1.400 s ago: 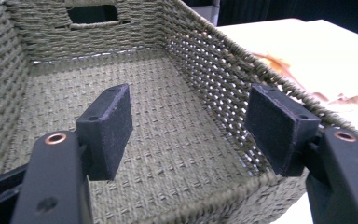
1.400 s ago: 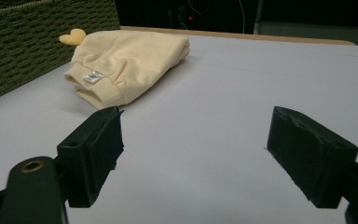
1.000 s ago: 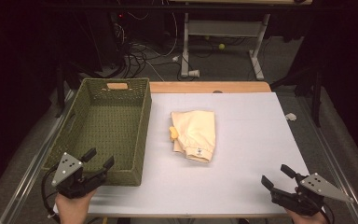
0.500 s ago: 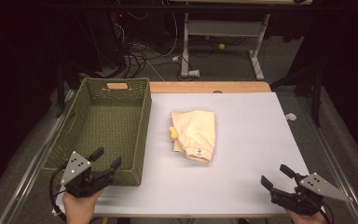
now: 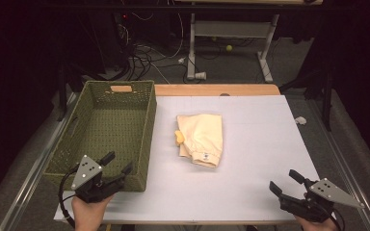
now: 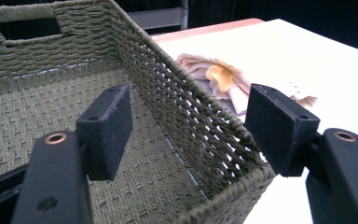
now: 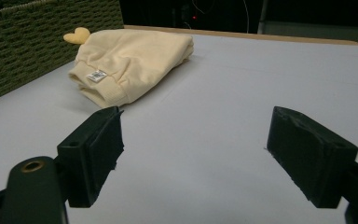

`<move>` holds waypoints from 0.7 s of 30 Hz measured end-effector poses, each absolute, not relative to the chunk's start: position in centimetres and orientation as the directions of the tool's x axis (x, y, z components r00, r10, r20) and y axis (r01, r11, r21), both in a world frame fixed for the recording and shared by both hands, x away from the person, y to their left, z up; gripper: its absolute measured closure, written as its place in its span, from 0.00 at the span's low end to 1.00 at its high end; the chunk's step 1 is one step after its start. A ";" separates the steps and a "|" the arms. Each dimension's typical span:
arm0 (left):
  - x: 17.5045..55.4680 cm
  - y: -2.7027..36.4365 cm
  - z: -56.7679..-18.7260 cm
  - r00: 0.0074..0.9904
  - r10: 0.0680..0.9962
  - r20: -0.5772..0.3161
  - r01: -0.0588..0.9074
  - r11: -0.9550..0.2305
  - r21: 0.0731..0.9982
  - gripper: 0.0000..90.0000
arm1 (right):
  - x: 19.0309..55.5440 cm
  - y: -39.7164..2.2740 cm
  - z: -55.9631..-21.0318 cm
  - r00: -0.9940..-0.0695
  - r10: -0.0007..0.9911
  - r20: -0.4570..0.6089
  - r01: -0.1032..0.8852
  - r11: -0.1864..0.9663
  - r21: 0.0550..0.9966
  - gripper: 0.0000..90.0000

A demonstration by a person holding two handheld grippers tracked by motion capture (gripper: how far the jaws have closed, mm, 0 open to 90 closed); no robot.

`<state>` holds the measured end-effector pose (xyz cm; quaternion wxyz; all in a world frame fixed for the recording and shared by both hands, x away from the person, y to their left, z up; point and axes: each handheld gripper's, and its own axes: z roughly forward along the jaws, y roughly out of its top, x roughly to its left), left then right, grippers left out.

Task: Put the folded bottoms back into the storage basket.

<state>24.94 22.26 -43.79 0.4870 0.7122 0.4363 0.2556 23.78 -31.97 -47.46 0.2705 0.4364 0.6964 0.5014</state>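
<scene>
Table: a white-topped table [image 5: 250, 159] with a wooden strip along its far edge; everything below is placed relative to the folded cream garment lying near its middle.
Basket: a green woven basket [image 5: 147, 126], rectangular and empty, stands just left of the garment with a narrow strip of bare table between them; its long sides run from the near edge toward the far edge.
Garment: a folded cream garment [image 5: 202, 138], soft knit with a ribbed hem and a small white label at its near end, and a yellow heart-shaped bit on the side facing the basket; its long axis runs near to far, tilted slightly.
Left gripper: the left gripper [image 5: 116, 163], held in a hand [image 5: 87, 215], sits near-left of the garment at the basket's near right corner; its jaws are spread wide with nothing between them, one pad over the basket's inside, the other outside its wall.
Right gripper: the right gripper [image 5: 283, 183] hovers low near the table's near edge, near-right of the garment and well apart from it; its jaws are also parted wide and hold nothing.
Key relation: from the right gripper, the garment lies ahead and to the left, hem end nearest; the left gripper looks somewhat nearer to it, with the basket wall's corner between.
</scene>
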 end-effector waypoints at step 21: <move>25.2 19.8 -43.4 0.552 0.832 -0.055 0.355 -0.175 0.919 0.34 | 23.8 -31.9 -47.5 -0.479 0.876 0.057 0.335 0.122 0.934 0.21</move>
